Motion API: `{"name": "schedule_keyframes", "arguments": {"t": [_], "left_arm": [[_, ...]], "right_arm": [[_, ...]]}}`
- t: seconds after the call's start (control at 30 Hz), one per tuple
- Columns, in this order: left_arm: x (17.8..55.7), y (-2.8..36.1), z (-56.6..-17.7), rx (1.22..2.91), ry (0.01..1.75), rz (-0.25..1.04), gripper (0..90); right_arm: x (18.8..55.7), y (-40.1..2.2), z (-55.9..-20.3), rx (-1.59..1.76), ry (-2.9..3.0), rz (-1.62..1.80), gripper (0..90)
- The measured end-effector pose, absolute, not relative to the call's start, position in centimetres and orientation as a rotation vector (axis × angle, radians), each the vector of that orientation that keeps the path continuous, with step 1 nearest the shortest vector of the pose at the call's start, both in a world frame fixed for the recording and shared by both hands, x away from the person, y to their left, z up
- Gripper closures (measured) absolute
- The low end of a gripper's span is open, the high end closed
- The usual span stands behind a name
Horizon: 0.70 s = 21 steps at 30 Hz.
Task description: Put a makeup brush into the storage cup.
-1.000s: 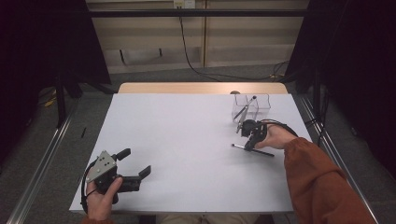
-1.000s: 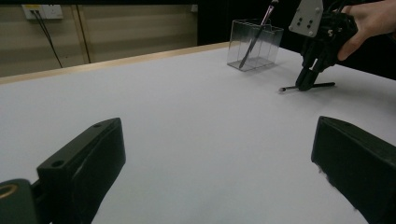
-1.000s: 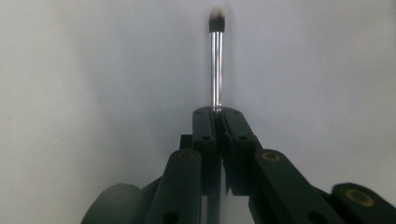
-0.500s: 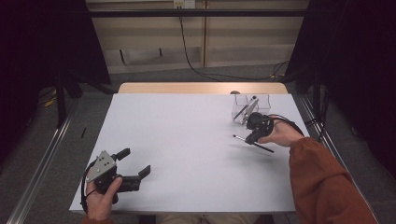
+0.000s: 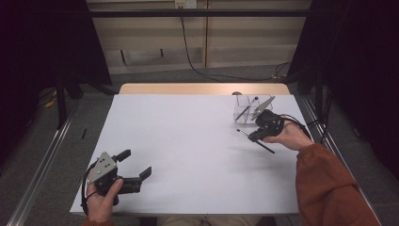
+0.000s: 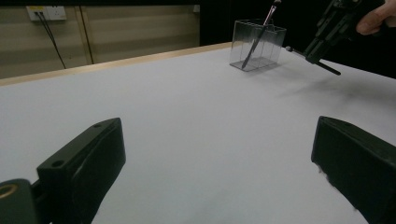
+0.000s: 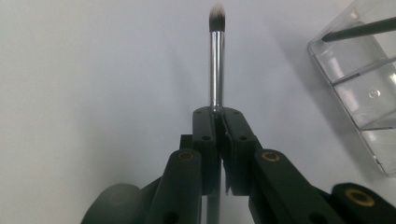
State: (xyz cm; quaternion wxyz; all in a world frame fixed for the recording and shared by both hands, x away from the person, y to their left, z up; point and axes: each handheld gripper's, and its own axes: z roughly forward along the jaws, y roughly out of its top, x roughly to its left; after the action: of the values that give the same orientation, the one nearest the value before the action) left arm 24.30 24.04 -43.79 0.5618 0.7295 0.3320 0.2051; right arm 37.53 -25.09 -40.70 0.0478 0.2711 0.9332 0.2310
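One slim black-handled makeup brush (image 7: 217,60) is pinched in the right gripper (image 5: 259,132) jaws; tilt upright over the clear acrylic holder (image 5: 247,107). Left gripper (image 5: 134,168) jaws spread.

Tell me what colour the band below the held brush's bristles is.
Shiny silver metal band on the slim makeup brush, clearest in the right gripper view.

A lab or recording studio, not a home. A white table (image 5: 188,141) with a bare wooden far edge stands on grey carpet (image 5: 42,155) between black curtains (image 5: 42,42) at left and right. A plain beige panel wall (image 5: 150,33) at the far side carries a socket (image 5: 184,4), from which a black cable (image 5: 197,66) trails across the floor. Metal rails (image 5: 40,169) flank the table.
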Motion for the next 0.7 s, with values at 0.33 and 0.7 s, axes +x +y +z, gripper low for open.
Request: {"name": "schedule_keyframes", "arguments": {"t": [0.33, 0.7], "left_arm": [[24.3, 24.0, -43.8, 1.716, 0.783, 0.486, 2.9], [24.3, 24.0, -43.7, 1.718, 0.780, 0.487, 2.9]], "right_arm": [[36.9, -26.2, -40.7, 0.906, 2.744, 0.849, 85.1], [36.5, -27.1, -40.3, 0.983, 2.604, 1.038, 85.1]]}}
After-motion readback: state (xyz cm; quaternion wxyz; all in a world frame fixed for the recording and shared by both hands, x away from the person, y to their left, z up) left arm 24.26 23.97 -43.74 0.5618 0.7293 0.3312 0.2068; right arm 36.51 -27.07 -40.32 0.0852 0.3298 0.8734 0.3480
